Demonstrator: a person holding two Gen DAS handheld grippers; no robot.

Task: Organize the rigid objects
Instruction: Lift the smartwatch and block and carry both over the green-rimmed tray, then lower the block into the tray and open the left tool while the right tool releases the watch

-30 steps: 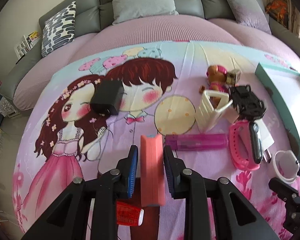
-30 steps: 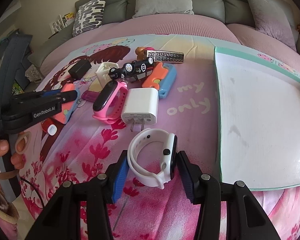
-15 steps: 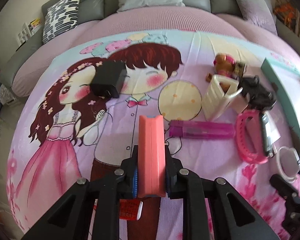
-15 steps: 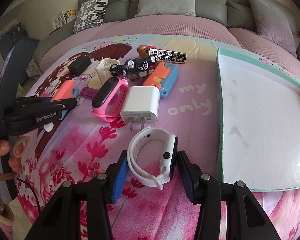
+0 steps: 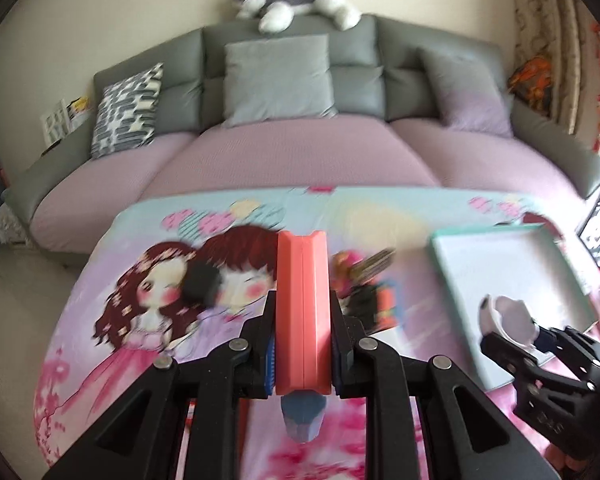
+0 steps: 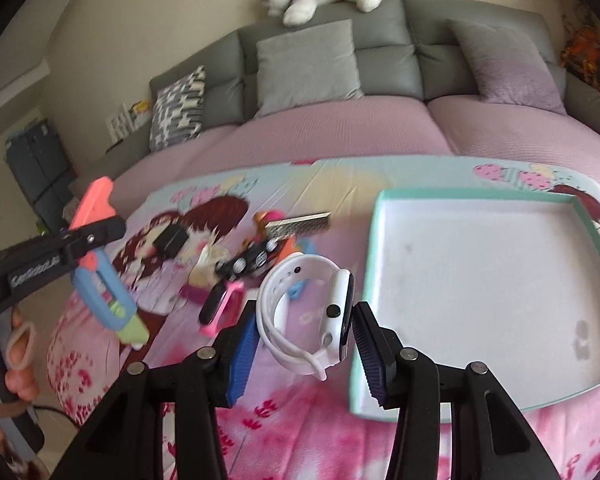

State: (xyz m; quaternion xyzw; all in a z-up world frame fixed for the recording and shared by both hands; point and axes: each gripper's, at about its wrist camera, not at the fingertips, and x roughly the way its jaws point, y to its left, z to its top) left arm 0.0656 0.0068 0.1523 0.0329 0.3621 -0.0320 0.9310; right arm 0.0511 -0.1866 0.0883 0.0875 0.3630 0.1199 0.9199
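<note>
My left gripper (image 5: 302, 332) is shut on a coral-pink toy tool (image 5: 302, 280) and holds it up off the cartoon bedspread. In the right wrist view the tool (image 6: 94, 204) shows a blue loop handle and a green end hanging below the jaws. My right gripper (image 6: 302, 344) is shut on a white smartwatch (image 6: 300, 304), lifted above the bedspread just left of the tray. The teal-rimmed white tray (image 6: 472, 195) lies on the right with nothing in it. The left wrist view is blurred.
A pile stays on the bedspread left of the tray: pink band (image 6: 220, 308), black toy car (image 6: 244, 264), black charger (image 6: 171, 240), patterned box (image 6: 300, 224). A grey sofa with cushions (image 6: 306, 64) stands behind. A person's hand (image 6: 16, 348) holds the left gripper.
The left jaws closed on the coral tool, then lifted it. The right gripper rose with the watch. Both views now look higher, towards the sofa back.
</note>
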